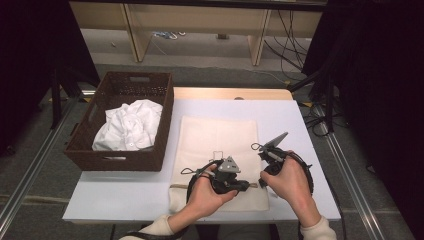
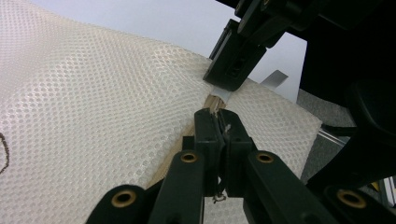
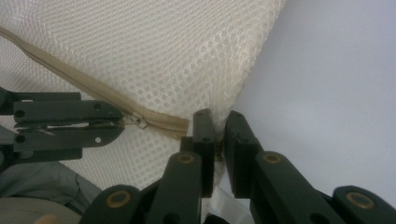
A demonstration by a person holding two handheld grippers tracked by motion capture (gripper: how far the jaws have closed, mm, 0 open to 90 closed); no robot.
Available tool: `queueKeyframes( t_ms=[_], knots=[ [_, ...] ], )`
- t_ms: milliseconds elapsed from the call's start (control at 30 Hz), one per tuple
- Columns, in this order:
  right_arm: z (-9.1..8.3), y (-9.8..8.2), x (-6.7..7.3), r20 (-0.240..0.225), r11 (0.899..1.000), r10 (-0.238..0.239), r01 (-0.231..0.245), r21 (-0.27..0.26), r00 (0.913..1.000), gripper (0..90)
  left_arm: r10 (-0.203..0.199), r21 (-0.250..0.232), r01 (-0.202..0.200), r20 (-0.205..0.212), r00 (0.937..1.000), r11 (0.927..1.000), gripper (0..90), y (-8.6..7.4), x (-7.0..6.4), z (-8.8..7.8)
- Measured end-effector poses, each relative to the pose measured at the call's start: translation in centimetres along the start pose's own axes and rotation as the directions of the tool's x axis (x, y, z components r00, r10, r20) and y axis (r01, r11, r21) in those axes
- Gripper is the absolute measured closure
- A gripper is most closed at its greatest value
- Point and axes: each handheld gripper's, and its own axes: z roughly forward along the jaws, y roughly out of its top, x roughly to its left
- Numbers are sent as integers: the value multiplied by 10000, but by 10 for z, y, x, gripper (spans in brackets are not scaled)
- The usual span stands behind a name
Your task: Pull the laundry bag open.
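High view: cream mesh laundry bag (image 1: 217, 160) lies flat on the white table (image 1: 280, 112), long axis running away from the person, zipper end nearest them. Left gripper (image 1: 248, 185) and right gripper (image 1: 260, 183) meet at its near right corner. Brown wicker basket (image 1: 150, 155) holding a white garment (image 1: 130, 125) stands just left of the bag.

Left gripper view: jaws shut on the zipper pull (image 2: 215, 111); tan zipper (image 2: 175, 156) runs beneath them.

Right gripper view: jaws pinch the bag's corner edge; the zipper slants from upper left toward the corner, its pull clamped in the left gripper.
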Motion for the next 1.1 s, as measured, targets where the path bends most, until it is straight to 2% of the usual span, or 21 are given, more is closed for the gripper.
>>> queueKeyframes(
  t_ms=[67, 100, 200, 267, 333, 367, 467, 500, 533, 567, 600, 700, 867, 900, 967, 1033, 1067, 1100],
  knots=[
    [0, 0, -1, 63, 9999, -78, 78, -76, 10000, 845, 53, -17, -53, 3, 10000, 10000, 869, 0, 0, -1],
    [1, 0, -2, 35, 9993, -303, 304, -218, 9995, 844, 69, -5, -69, -12, 10000, 10000, 870, 0, 0, -1],
    [0, 0, 1, 26, 9999, 113, -113, -4, 9999, 844, 82, -48, -82, 1, 10000, 10000, 869, 0, 1, -2],
    [2, 0, -1, 67, 9996, -196, 197, -181, 9998, 844, 176, 34, -176, -57, 9998, 9998, 869, 0, 1, -3],
    [2, 0, -1, 54, 9996, -203, 204, -193, 9998, 844, 159, -29, -159, -21, 9999, 9999, 869, 0, 1, -3],
    [1, 0, 2, -41, 9997, 220, -220, 75, 9997, 844, 81, -25, -81, -38, 10000, 10000, 870, 0, 0, -3],
    [1, 0, 2, -11, 9997, 238, -238, 67, 9997, 845, 51, -69, -51, 34, 10000, 10000, 869, 0, 1, -4],
    [2, 0, -1, 70, 9997, -167, 168, -166, 9998, 844, 96, 20, -96, -68, 9999, 10000, 870, 0, 1, -5],
    [2, 0, -2, 45, 9995, -241, 242, -198, 9997, 844, 146, 1, -146, -66, 9999, 9999, 870, 0, 2, -6],
    [1, 0, 1, 23, 9999, 163, -163, 11, 9999, 844, 52, -12, -52, -78, 10000, 10000, 870, 0, 2, -6],
    [3, -1, 1, 8, 9995, 294, -294, -121, 9996, 844, 52, -47, -52, 3, 10000, 10000, 870, 0, 2, -6],
    [3, 0, 1, 47, 9998, 143, -142, -147, 9999, 844, 146, 4, -146, -61, 9999, 9999, 870, 0, 3, -8],
    [2, 0, 0, 41, 10000, 43, -43, 64, 10000, 844, 50, -83, -51, -45, 10000, 10000, 869, 0, 3, -10],
    [2, 1, 0, 4, 9999, 81, -81, 97, 10000, 844, 201, -19, -201, -101, 9997, 9998, 870, 0, 4, -11],
    [2, 1, 0, -7, 9999, 60, -59, 97, 10000, 844, 43, -39, -44, -138, 9999, 10000, 870, 0, 3, -12],
    [3, 1, 0, 12, 9999, 56, -57, 89, 10000, 844, 84, -56, -84, -139, 9999, 9999, 870, -1, 3, -13],
    [3, 1, 0, 50, 10000, 56, -56, 48, 10000, 844, 310, -1, -310, -177, 9994, 9995, 869, 0, 5, -14],
    [3, 1, 0, 4, 9999, 80, -80, 97, 10000, 844, 267, -4, -267, -166, 9995, 9996, 869, 0, 5, -14]
  ],
)
